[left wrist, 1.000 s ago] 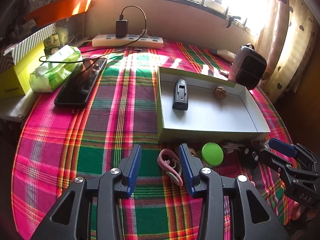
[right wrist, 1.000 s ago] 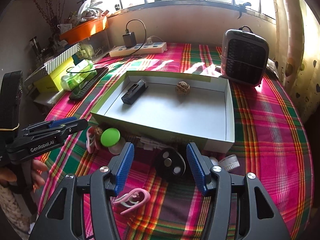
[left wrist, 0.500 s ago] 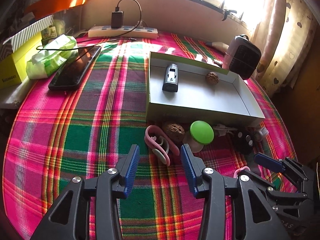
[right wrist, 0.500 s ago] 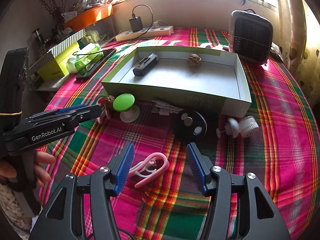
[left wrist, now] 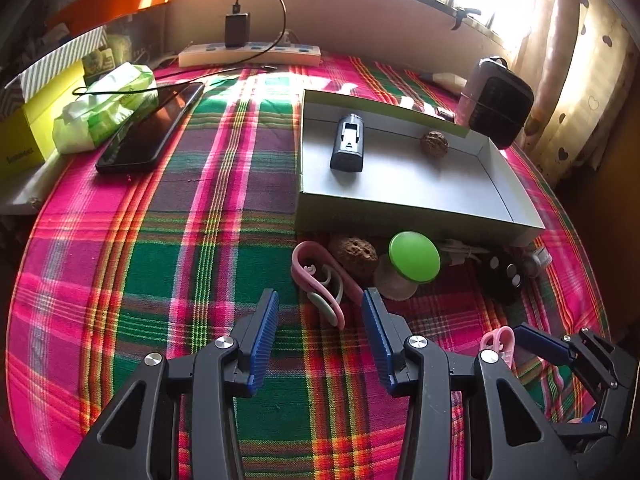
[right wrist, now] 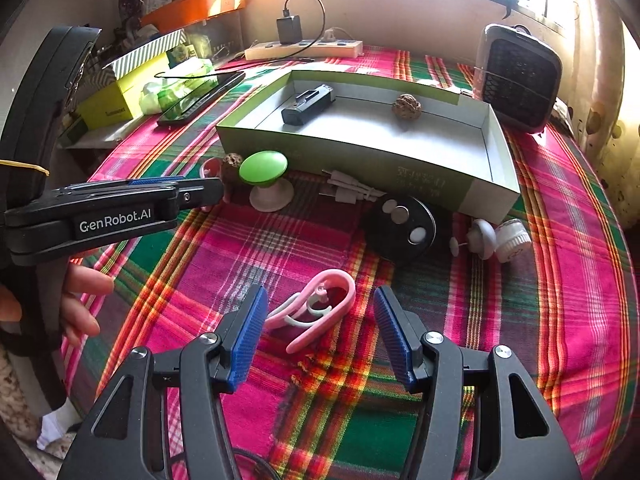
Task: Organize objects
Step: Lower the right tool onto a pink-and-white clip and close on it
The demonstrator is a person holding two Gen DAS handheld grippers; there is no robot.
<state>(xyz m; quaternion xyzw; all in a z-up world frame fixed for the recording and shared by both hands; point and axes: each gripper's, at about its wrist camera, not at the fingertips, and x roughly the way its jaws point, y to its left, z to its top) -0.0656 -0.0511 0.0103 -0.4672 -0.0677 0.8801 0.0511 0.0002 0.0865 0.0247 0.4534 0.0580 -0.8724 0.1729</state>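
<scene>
A shallow open box (left wrist: 516, 216) (right wrist: 472, 190) on the plaid cloth holds a black device (left wrist: 347, 148) (right wrist: 307, 105) and a walnut (left wrist: 434, 144) (right wrist: 406, 107). In front of it lie a pink clip (left wrist: 320, 280), a second walnut (left wrist: 354, 255), a green-topped knob (left wrist: 414, 262) (right wrist: 263, 166), a black round remote (left wrist: 502, 276) (right wrist: 400, 228) and small white parts (right wrist: 496, 238). My left gripper (left wrist: 320, 312) is open, just short of the pink clip. My right gripper (right wrist: 318, 322) is open around another pink clip (right wrist: 316, 312) on the cloth.
A phone (left wrist: 150, 132), a green wipes pack (left wrist: 106, 110), a yellow box (left wrist: 24, 136) and a power strip (left wrist: 248, 54) sit at the left and back. A small heater (left wrist: 496, 102) (right wrist: 520, 80) stands at the back right, behind the box.
Both grippers have drawn back toward the near edge. The right gripper moved from the black remote to the pink clip near it. The left gripper backed off its pink clip. Both stayed open.
</scene>
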